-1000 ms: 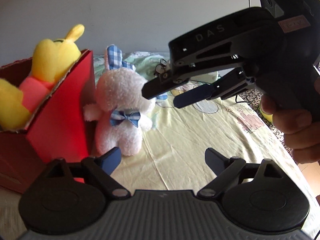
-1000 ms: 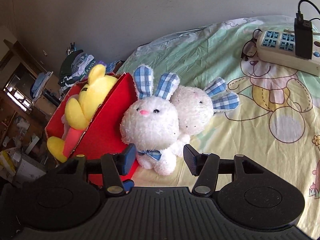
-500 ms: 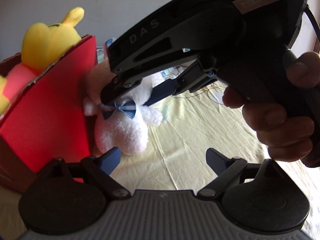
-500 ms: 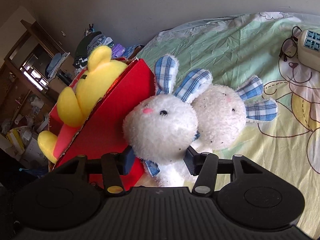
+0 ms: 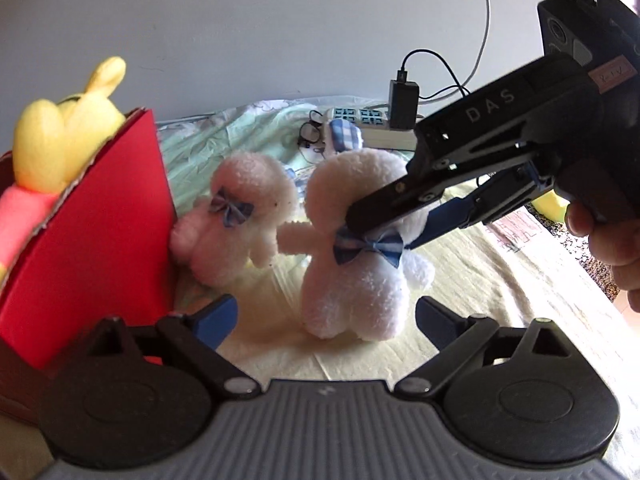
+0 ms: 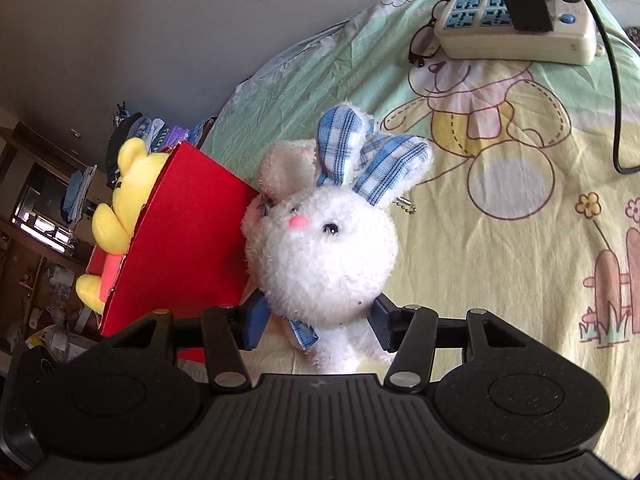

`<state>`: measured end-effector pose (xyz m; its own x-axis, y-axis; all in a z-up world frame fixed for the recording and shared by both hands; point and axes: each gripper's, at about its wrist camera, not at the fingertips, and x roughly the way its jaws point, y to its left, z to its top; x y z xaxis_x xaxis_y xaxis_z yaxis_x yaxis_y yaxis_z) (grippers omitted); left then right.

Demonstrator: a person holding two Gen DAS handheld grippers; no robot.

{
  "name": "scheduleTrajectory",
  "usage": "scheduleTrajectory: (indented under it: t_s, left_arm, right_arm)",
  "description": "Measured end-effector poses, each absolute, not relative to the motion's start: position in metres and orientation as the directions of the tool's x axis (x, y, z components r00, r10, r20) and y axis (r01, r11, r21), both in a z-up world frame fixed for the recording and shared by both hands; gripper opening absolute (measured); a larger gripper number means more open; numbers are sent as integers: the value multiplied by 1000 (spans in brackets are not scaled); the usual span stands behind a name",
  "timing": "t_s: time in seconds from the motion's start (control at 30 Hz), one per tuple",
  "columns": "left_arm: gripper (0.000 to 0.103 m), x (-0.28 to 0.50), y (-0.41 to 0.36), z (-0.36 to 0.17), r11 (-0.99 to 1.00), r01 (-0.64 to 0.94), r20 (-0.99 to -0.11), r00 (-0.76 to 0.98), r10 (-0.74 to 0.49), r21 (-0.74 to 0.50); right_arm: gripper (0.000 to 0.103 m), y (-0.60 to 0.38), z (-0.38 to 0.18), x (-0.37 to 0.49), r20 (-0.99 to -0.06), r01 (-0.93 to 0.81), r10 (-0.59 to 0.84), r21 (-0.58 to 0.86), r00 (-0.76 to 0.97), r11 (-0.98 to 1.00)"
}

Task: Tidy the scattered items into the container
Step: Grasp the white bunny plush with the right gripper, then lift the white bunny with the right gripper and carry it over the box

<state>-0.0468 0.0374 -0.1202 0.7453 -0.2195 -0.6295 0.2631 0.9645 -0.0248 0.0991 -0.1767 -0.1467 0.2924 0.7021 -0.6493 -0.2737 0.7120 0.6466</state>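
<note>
The bed sheet [image 6: 500, 248], printed with cartoon bears, carries everything: a red cardboard box [image 5: 100, 216] stands at its left side with a yellow plush bear [image 5: 60, 136] already inside, and a power strip [image 6: 516, 36] lies near the far edge by the wall. Just beside the box's red wall sit two white plush rabbits; the near rabbit [image 6: 324, 248] has the right gripper [image 6: 316, 320] closed around its neck at the blue bow tie, both pads pressed into the fur, while the second rabbit [image 5: 244, 208] leans against the box behind it. The left gripper [image 5: 324, 316] hangs spread wide and holds nothing, low over the sheet in front of the near rabbit. The likely trouble is the soft neck: fur compresses, so the toy could slip or swing as it is lifted, and its body or ears could catch the box's raised flap or drag the second rabbit, whose arm touches it. Compared with a second ago, the right gripper has moved from hovering open above the pair to pinching the near rabbit, which now stands apart from its twin instead of covering it.
</note>
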Motion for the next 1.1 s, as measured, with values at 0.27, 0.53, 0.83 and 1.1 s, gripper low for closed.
scheduleTrajectory:
  t_s: [0.27, 0.53, 0.83, 1.1]
  left_arm:
    - [97, -17, 23, -111, 915, 392, -633, 684, -362, -99]
    - [96, 45, 21, -127, 896, 368, -683, 589, -433, -250]
    - [59, 43, 20, -134, 889, 309, -722, 520, -456, -339]
    - [55, -12, 22, -121, 873, 397, -737, 492, -462, -282]
  right_arm:
    - [69, -213, -154, 91, -606, -67, 679, 724, 414, 687]
    - [69, -219, -162, 95, -600, 37, 653, 749, 462, 662]
    - [65, -201, -173, 101, -596, 65, 671, 767, 441, 638]
    - [61, -188, -171, 51, -633, 12, 691, 740, 348, 672]
